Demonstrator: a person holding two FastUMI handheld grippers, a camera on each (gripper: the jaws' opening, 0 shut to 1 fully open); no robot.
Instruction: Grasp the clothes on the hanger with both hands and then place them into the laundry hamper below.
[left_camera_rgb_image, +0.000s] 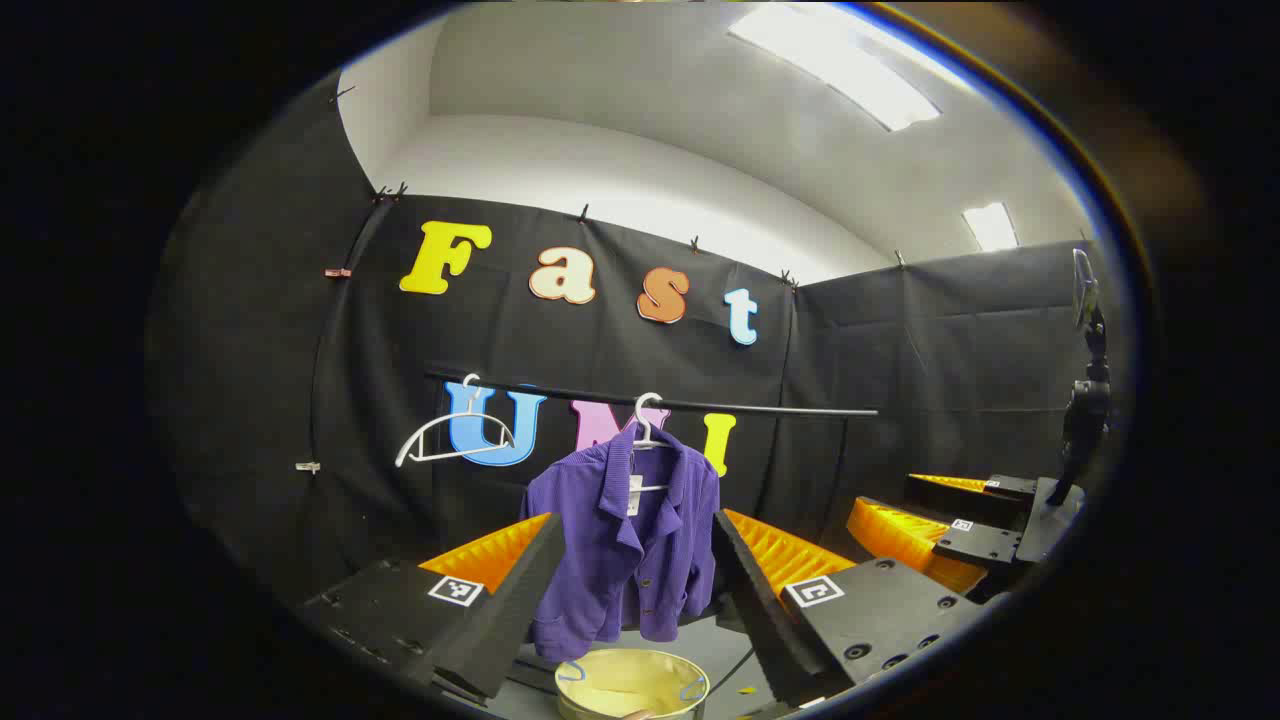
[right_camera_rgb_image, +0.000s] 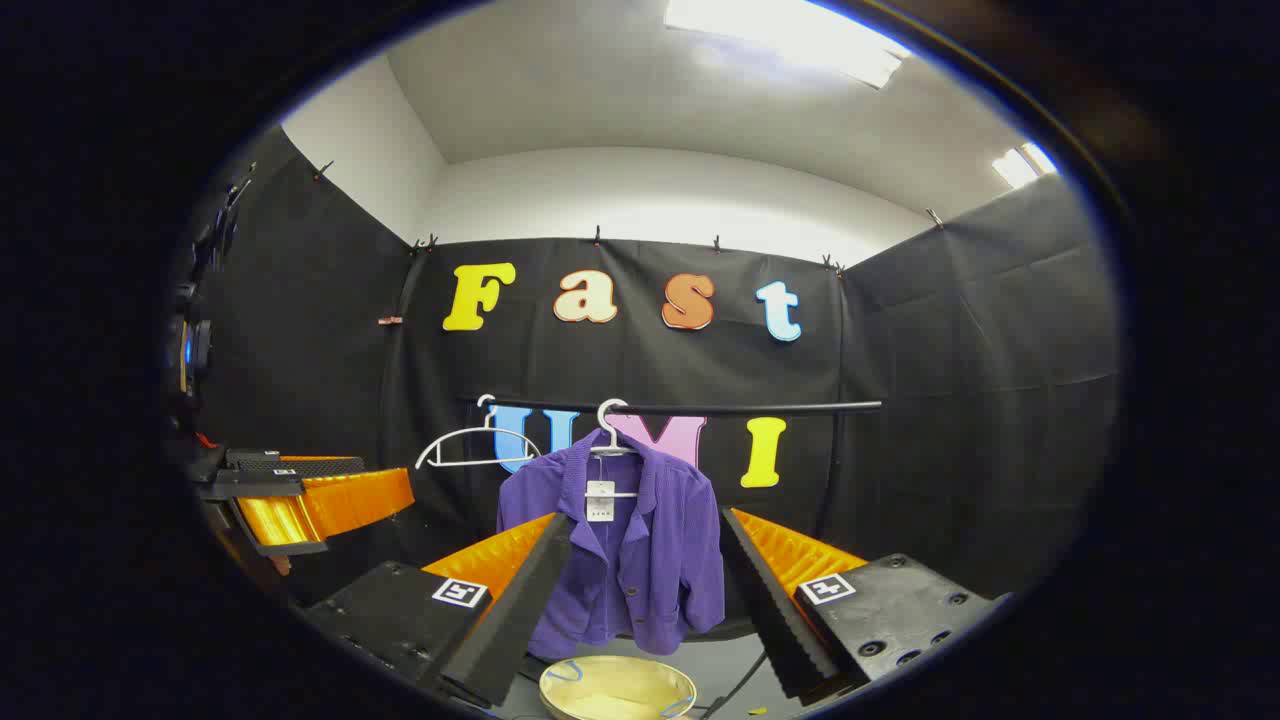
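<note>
Purple jacket (left_camera_rgb_image: 625, 540) on a white hanger (left_camera_rgb_image: 648, 425) on a black rail (left_camera_rgb_image: 760, 407), pale yellow hamper (left_camera_rgb_image: 630, 683) on grey floor (right_camera_rgb_image: 720, 665) directly below, bare hanger (left_camera_rgb_image: 450, 440) alongside, black cloth walls, left gripper (left_camera_rgb_image: 635, 590) and right gripper (right_camera_rgb_image: 645, 590) both spread wide, holding nothing

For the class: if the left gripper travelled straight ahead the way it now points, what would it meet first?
Most likely the purple corduroy jacket on its white hanger, framed between the left gripper's open fingers. Nothing seems to lie in front of it, though depth is hard to judge.
</note>
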